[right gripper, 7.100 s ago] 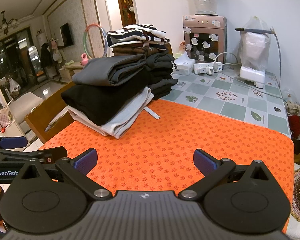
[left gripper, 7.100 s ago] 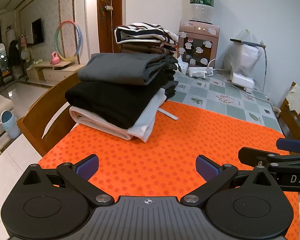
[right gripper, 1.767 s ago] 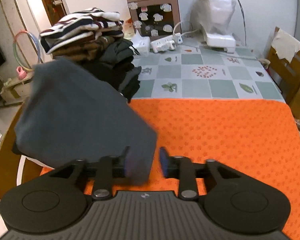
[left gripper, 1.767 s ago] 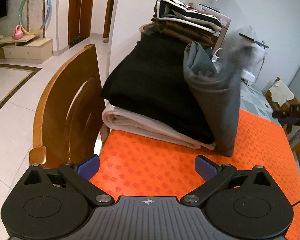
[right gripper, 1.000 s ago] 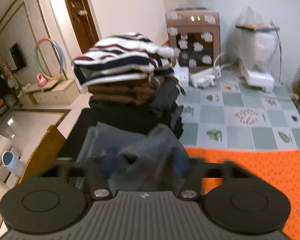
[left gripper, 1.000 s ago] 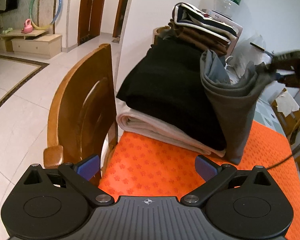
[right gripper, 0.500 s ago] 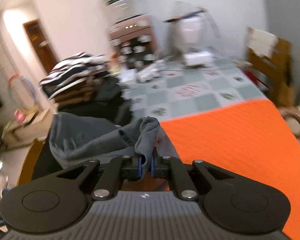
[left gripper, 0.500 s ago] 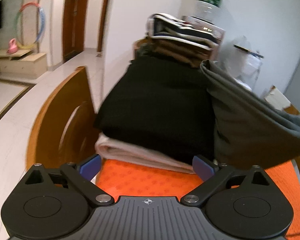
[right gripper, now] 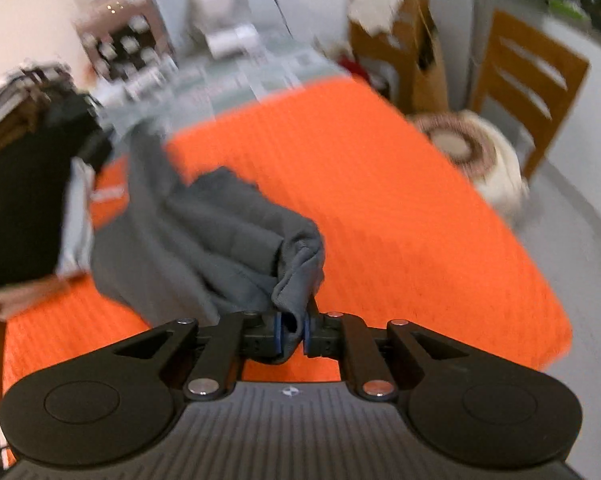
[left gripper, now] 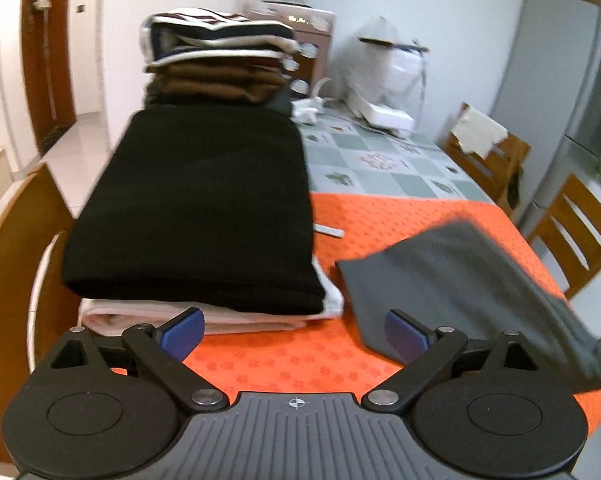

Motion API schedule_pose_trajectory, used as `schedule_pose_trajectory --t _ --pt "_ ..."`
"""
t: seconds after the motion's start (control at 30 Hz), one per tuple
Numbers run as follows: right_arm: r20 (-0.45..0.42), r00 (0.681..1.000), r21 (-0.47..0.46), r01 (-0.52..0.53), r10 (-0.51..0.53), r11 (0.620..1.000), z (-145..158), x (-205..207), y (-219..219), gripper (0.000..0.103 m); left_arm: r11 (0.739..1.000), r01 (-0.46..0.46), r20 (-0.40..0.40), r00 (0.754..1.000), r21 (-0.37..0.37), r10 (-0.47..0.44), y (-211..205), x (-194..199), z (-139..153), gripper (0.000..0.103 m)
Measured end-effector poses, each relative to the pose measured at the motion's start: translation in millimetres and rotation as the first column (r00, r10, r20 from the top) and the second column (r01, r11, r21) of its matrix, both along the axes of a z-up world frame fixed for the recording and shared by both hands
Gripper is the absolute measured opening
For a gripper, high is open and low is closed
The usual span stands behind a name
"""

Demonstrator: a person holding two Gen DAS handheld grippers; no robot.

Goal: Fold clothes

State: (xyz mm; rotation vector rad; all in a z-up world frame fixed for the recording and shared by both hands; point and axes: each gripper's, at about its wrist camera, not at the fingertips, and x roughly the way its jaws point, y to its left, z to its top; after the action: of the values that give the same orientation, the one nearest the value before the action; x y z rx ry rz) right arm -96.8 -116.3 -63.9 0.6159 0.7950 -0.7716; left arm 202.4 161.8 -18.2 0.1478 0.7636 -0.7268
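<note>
I am seeing the grey garment [right gripper: 204, 240] lying crumpled on the orange mat [right gripper: 380, 200], beside the black folded garment [left gripper: 200, 208], 1 bunched edge lifted.

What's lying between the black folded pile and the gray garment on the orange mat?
Left wrist view: only bare orange mat separates the black pile and gray garment.

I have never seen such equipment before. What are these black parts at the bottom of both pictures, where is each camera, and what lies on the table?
No robot is here: a person holds one two-finger tool in each hand. A wide-angle camera on each tool looks forward along its fingers, so the black parts are the tools themselves. In the left view, the left tool is open and holds nothing. In the right view, the right tool is shut on a grey garment, which trails over the orange mat. Beside it, a folded black garment lies on a pale one.
</note>
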Motion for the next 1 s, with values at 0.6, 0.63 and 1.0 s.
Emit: schedule_pose_trajectory --t 0.6,0.63,1.0 --pt "0.072 0.984 -0.044 -0.16 0.163 0.986 3.1 56.7 -49.0 0.069 0.995 0.09 -0.065 0.994 0.034 -0.087 -32.1 -15.8 -12.1 0.098" --pt "0.075 0.98 -0.044 -0.181 0.184 0.982 0.7 68.7 -53.3 0.069 0.996 0.081 -0.065 0.995 0.038 -0.079 -30.8 -15.5 -11.9 0.098" --pt "0.075 0.949 0.013 -0.308 0.306 0.951 -42.3 167.5 -103.9 0.068 0.995 -0.052 -0.072 0.996 0.081 0.058 2.7 -13.8 -12.2 0.099"
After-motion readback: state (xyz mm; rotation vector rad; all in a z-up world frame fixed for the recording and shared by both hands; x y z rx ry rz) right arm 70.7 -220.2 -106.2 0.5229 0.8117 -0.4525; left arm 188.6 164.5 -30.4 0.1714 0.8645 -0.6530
